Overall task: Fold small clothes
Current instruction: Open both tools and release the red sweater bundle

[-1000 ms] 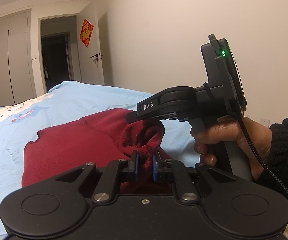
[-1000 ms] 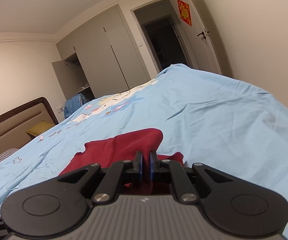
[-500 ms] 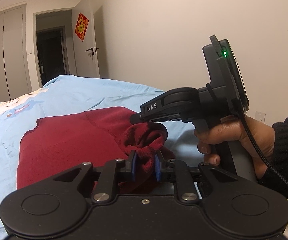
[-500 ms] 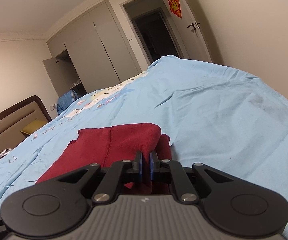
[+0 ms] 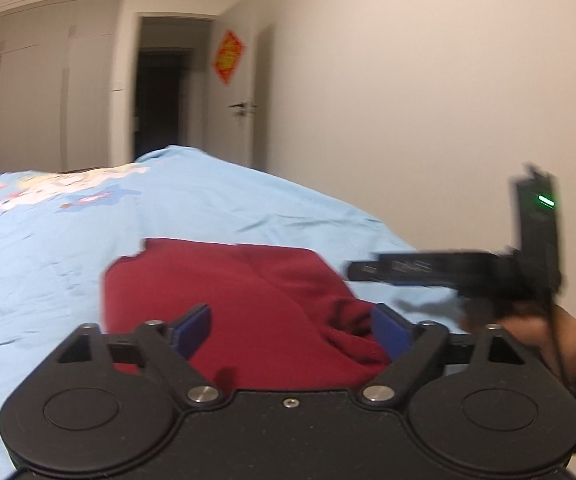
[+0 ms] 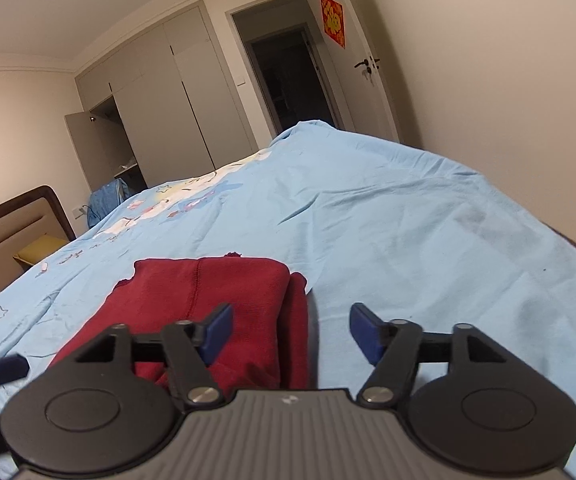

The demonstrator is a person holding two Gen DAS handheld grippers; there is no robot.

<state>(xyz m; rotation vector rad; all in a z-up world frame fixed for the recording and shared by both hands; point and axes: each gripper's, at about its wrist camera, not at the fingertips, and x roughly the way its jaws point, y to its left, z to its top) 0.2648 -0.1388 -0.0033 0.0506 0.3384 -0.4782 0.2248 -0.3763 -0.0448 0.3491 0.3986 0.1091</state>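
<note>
Lying folded on the light blue bedsheet, the dark red garment is gripped by neither tool: left tongs and right tongs are spread wide. A fold is judged complete; smoothing or another fold is called for next.

In front of me the dark red garment lies folded on the light blue bedsheet, its near edge bunched.
</note>
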